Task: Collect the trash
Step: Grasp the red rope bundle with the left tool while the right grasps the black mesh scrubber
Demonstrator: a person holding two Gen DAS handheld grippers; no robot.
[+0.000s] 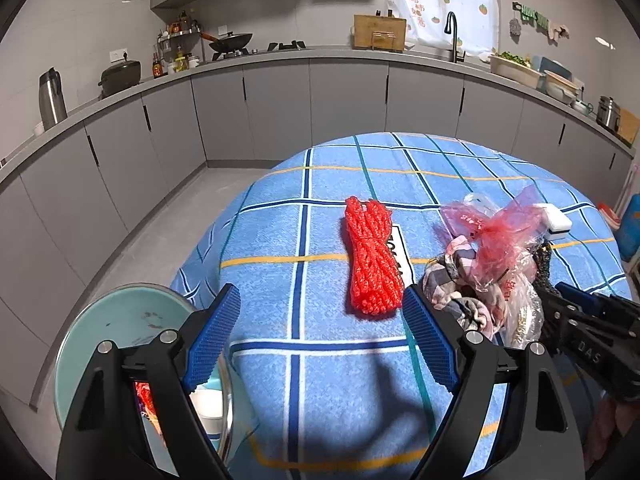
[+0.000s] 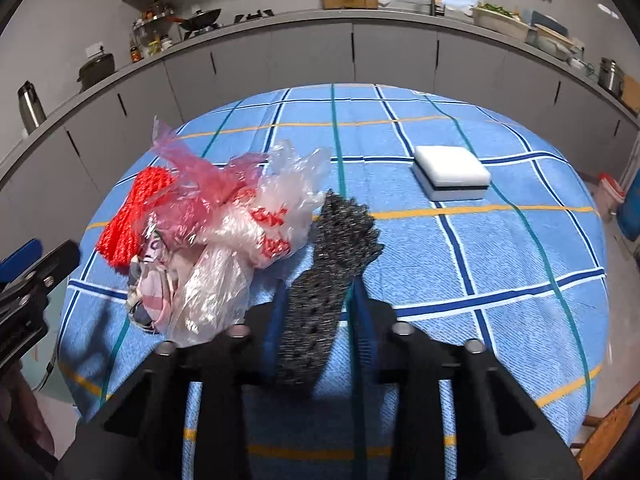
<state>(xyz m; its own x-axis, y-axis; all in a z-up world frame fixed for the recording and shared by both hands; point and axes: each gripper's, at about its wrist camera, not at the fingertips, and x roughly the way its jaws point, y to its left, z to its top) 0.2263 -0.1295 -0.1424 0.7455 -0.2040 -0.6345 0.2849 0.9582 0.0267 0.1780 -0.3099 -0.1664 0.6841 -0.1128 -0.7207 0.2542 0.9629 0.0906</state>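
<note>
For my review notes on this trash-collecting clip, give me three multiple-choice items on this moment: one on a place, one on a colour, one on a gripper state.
1. Where does the white sponge block lie?
A. on the blue checked cloth, apart from the trash pile
B. in the teal bin
C. on the kitchen counter

2. What colour is the bundled net ahead of the left gripper?
A. green
B. red
C. white

3. How does the right gripper stand?
A. wide open over bare cloth
B. shut on the sponge block
C. shut on the dark grey scrubber

Answers: 1 A, it sits alone on the cloth, right of the plastic bags. 2 B, the net is bright red. 3 C, the blue pads press the scrubber from both sides.
</note>
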